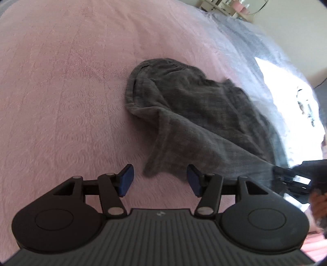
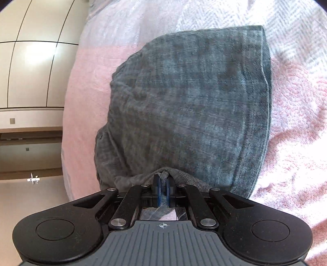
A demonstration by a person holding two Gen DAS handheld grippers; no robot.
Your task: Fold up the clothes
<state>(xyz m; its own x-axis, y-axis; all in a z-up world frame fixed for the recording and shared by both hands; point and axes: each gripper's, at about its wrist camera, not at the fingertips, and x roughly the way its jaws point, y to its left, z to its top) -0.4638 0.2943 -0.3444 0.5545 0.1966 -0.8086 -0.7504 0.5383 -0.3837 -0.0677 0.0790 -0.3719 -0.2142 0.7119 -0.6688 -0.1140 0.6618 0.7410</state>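
A dark grey garment [image 1: 194, 114] lies crumpled on the pink bed cover [image 1: 61, 92]. In the left wrist view my left gripper [image 1: 160, 180] stands open just short of the garment's near corner, its blue pads on either side of the cloth's tip and not pressing it. At the right edge of that view the right gripper [image 1: 290, 178] holds another corner. In the right wrist view the garment [image 2: 190, 102] spreads ahead, and my right gripper [image 2: 163, 184] is shut on a pinched fold of its near edge.
The pink bed cover [image 2: 296, 122] has a lilac herringbone blanket [image 2: 276, 24] at its far end. Beyond the bed's left side are pale wardrobe doors [image 2: 30, 71]. A person's hand [image 1: 318, 206] shows at the right edge. A dresser [image 1: 229, 6] stands far back.
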